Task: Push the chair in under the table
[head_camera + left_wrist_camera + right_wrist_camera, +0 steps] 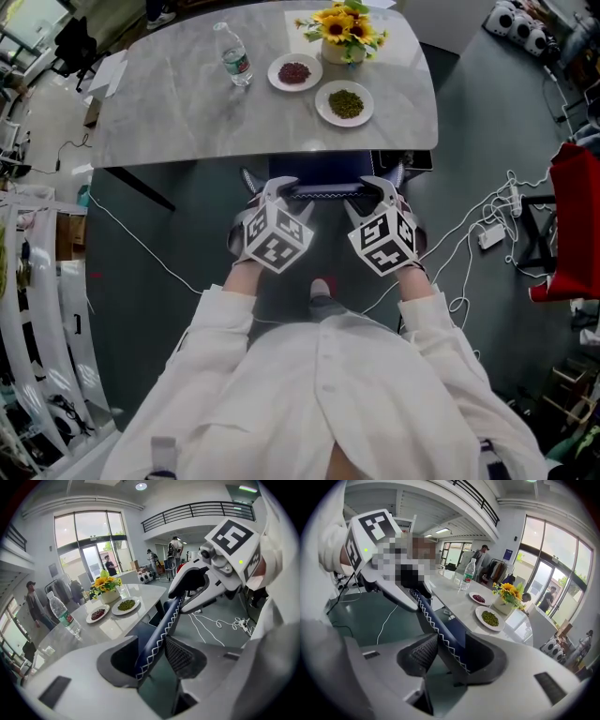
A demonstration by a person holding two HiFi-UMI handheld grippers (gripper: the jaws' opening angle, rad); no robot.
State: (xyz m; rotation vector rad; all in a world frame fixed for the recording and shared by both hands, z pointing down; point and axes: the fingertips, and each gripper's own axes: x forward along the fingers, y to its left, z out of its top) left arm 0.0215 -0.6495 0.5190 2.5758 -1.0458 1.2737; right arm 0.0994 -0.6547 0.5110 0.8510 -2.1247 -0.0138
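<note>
Chair (323,191), padded dark blue with white zigzag stitching, stands at the six o'clock edge of the smooth, grey, marbled table (187,112), its seat underneath. The left gripper (277,190) and the right gripper (377,190) each clench its top edge. One round white plate (276,77) holds dark red beans (294,72), another (322,101) green beans (345,103). Sunflowers (344,26) fill a pot (336,52) at one o'clock.

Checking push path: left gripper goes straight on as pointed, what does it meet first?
The chair backrest, already between the jaws of the left gripper; beyond it probably the table edge, depth unclear.
</note>
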